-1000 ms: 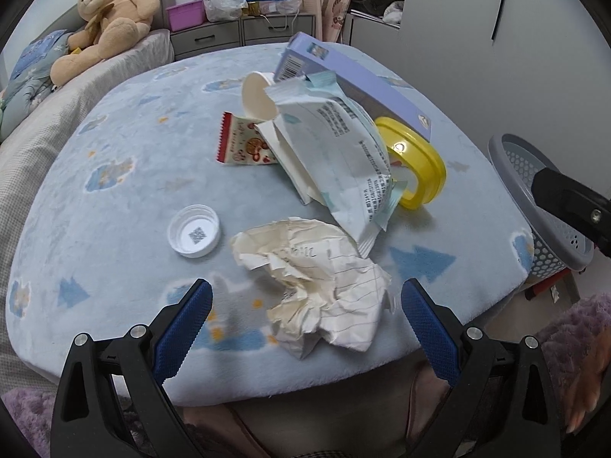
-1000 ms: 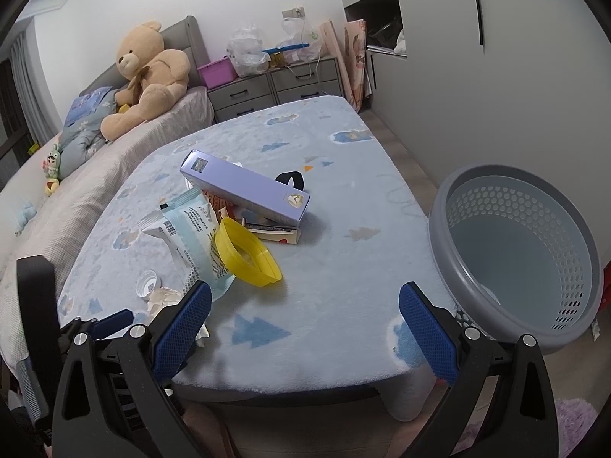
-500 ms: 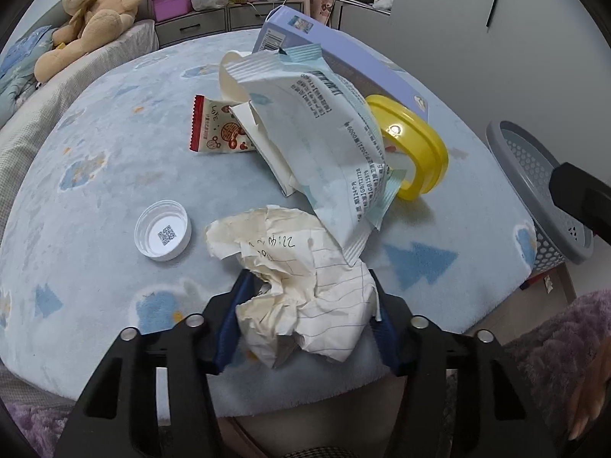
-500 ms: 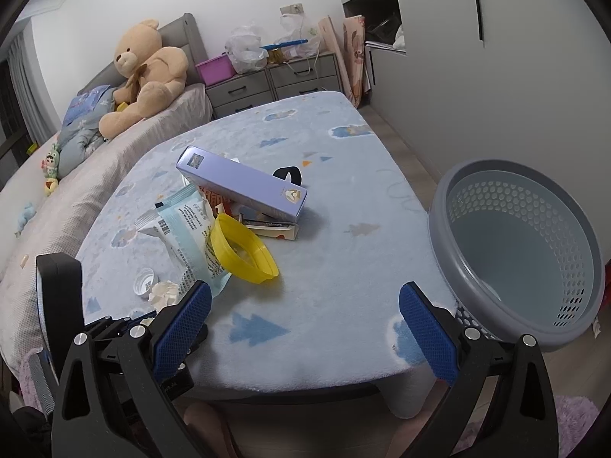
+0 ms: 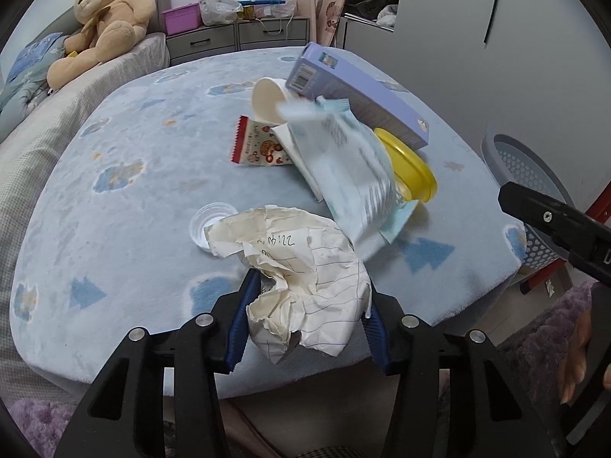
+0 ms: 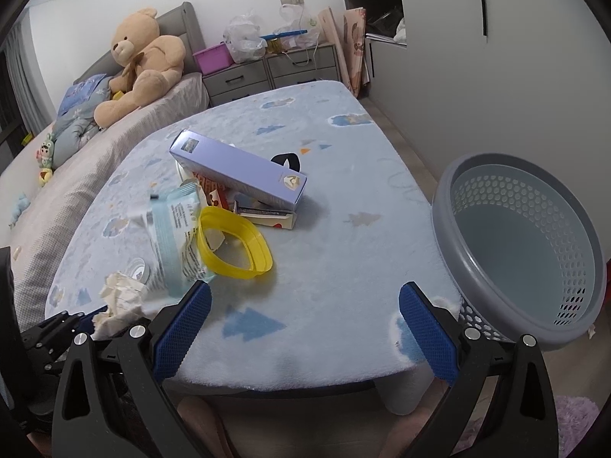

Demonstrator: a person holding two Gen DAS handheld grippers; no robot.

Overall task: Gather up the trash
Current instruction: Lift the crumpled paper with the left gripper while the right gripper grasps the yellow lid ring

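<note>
My left gripper (image 5: pixel 307 320) is shut on a crumpled ball of lined paper (image 5: pixel 301 263) and holds it above the near edge of the blue table (image 5: pixel 133 206); the paper also shows in the right wrist view (image 6: pixel 120 297). Behind it lie a white bottle cap (image 5: pixel 204 225), a pale blue wrapper (image 5: pixel 343 168), a red snack packet (image 5: pixel 257 147), a paper cup (image 5: pixel 269 101), a yellow ring (image 6: pixel 233 242) and a purple box (image 6: pixel 238 173). My right gripper (image 6: pixel 303 328) is open and empty at the table's near edge. A grey perforated basket (image 6: pixel 523 244) stands on the right.
A bed with a teddy bear (image 6: pixel 143 59) runs along the table's left side. Grey drawers (image 6: pixel 271 68) with bags stand at the back. A white wall and cupboard lie to the right. A purple rug (image 5: pixel 550 328) lies below the table.
My left gripper closed on the crumpled paper and lifted it off the table. The blue wrapper shifted. The right gripper stayed open and barely moved.
</note>
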